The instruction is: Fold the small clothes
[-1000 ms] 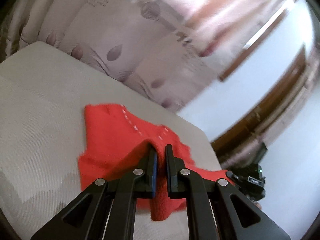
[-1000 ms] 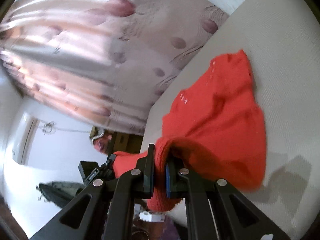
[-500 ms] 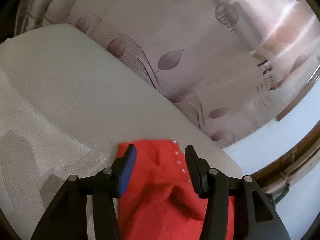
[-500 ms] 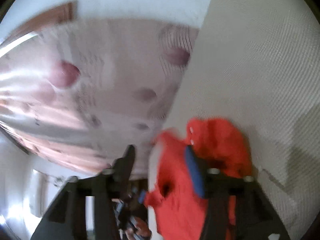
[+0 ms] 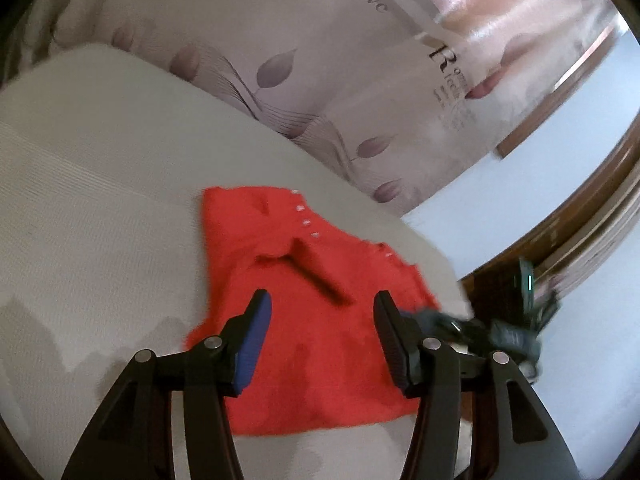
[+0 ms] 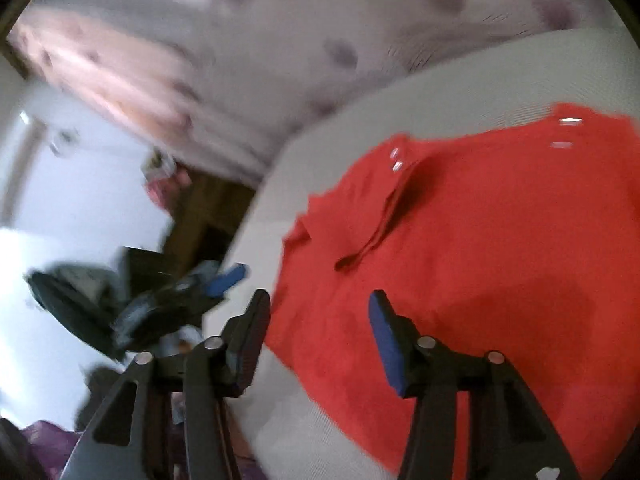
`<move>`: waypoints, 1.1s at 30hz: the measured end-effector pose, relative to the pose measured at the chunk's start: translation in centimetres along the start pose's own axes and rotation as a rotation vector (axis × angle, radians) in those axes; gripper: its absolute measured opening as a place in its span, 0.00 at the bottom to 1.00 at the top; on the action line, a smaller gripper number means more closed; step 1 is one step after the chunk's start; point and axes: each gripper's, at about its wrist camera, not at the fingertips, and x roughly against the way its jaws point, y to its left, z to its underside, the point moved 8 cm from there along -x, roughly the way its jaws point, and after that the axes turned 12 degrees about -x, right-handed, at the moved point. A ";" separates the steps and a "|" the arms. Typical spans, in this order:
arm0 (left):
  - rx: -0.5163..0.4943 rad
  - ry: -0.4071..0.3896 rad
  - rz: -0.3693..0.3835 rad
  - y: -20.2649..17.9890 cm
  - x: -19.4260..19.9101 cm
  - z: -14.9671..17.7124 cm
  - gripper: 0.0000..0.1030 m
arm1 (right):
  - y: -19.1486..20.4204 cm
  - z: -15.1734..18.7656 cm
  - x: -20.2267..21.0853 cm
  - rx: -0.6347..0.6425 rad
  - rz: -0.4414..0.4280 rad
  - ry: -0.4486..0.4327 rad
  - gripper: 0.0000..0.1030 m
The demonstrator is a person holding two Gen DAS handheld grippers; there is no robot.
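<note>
A red knit garment (image 5: 304,288) with small white studs lies spread and creased on the beige cushion (image 5: 100,200). My left gripper (image 5: 322,300) hovers just above its near half, jaws opening, pads apart and clear of the cloth. In the right wrist view the garment (image 6: 480,240) fills the right side. My right gripper (image 6: 320,300) stands over its left edge, jaws closing, with cloth below them but nothing pinched. Each tool shows blurred in the other's view: the right gripper (image 5: 424,314) at the cushion's right edge, the left gripper (image 6: 200,288) off the cushion's left.
A pale curtain (image 5: 360,60) printed with leaves and letters hangs close behind the cushion. The cushion's rounded edge (image 5: 448,272) drops off beside the garment. Dark wooden furniture (image 5: 560,216) and a pale wall (image 5: 580,360) lie beyond. A purple thing (image 6: 44,444) sits low down.
Both grippers were shut on the red garment a second ago and have let it go. It now lies on the cushion. The right gripper has swung sideways and rolled.
</note>
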 end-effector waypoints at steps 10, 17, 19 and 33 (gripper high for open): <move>-0.031 0.057 -0.043 0.3 -0.3 1.0 0.73 | 2.8 -8.3 -6.7 0.034 -0.001 -0.101 0.18; -0.124 0.100 0.007 -1.1 -3.3 1.1 0.74 | 1.2 -3.5 3.8 0.008 -0.206 -0.251 0.20; -0.228 0.187 0.010 -2.6 -5.5 1.7 0.74 | 0.2 -0.5 6.0 0.035 -0.174 -0.262 0.20; -0.125 -0.034 -0.130 -0.4 -9.9 -8.8 0.75 | -7.3 7.9 10.7 -0.069 -0.094 -0.345 0.34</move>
